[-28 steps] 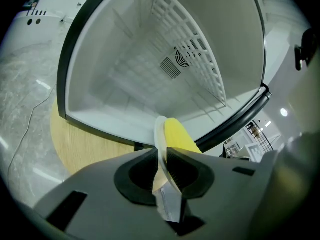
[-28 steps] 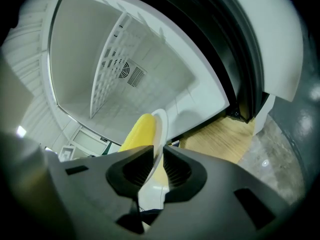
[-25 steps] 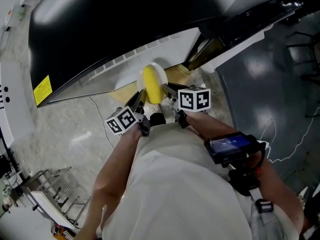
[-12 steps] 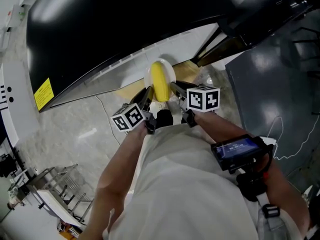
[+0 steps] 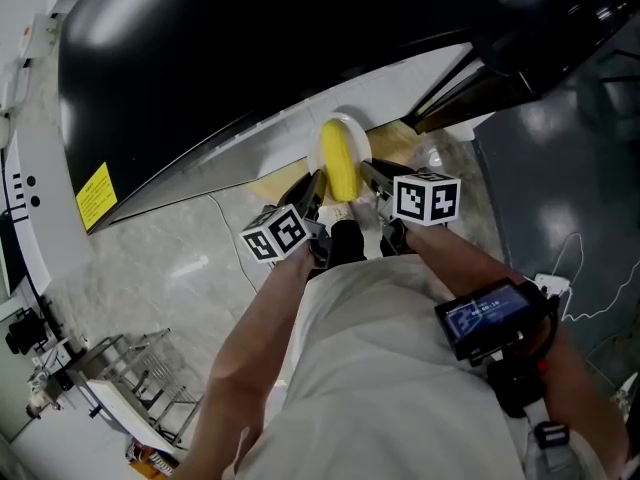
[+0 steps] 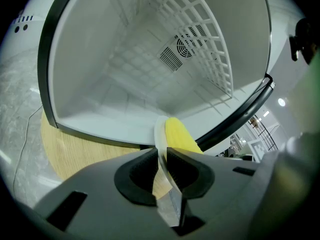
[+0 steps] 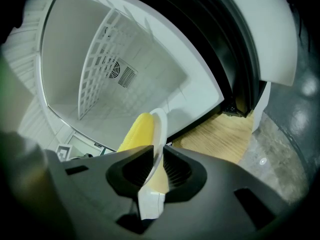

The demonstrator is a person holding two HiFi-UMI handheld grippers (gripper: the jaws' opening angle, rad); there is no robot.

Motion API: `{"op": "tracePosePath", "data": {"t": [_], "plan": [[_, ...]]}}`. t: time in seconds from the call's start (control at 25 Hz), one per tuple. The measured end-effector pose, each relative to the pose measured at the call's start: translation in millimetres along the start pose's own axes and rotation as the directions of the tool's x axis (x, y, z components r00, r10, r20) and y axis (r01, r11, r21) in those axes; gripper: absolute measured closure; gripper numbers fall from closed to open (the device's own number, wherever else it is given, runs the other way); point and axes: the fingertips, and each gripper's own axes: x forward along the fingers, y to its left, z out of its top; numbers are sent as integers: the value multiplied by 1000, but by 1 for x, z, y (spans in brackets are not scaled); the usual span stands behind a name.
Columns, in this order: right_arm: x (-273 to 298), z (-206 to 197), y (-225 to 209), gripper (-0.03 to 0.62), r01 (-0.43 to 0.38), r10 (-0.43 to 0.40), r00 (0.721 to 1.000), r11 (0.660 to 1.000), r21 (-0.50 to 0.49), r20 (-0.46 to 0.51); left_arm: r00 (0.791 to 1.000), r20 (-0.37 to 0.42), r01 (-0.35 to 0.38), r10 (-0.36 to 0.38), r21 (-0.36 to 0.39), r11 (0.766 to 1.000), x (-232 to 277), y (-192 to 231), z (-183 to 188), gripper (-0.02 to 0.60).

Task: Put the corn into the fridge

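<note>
Two grippers share one load: we clamp the left gripper (image 5: pixel 316 188) and the right gripper (image 5: pixel 370 175) on opposite edges of the plate (image 5: pixel 347 121), probably for a level carry, so the corn (image 5: pixel 341 163) lying on it between them cannot roll. Only the gripper views look into the fridge (image 6: pixel 125 99), open ahead of the jaws, with its wire rack (image 6: pixel 205 44). Only the head view shows both grippers together.

Wire rack (image 5: pixel 130 388), marble floor (image 5: pixel 150 268), wooden board (image 6: pixel 75 149)
</note>
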Motion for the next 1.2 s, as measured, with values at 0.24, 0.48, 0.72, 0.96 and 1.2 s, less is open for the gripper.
{"op": "tracePosePath", "data": {"t": [0.24,0.48,0.72,0.96,1.2], "plan": [[10,11,-1,533,6,-6,1000,1000,-4,20,1000,4,-17,17,17,1000,9,6,9,520],[24,25,-2,533,22,-22,999,1000,-11,45,999,13,-37,37,25,999,19,14,22,520],[30,32,-11,533,53,-53,997,999,-2,53,998,5,-66,65,46,997,34,17,29,520],[37,41,-17,533,73,-74,994,997,8,76,997,5,-79,79,82,993,44,19,39,520],[50,55,-13,533,83,-84,990,996,17,110,995,8,-104,104,124,987,52,24,61,518]]}}
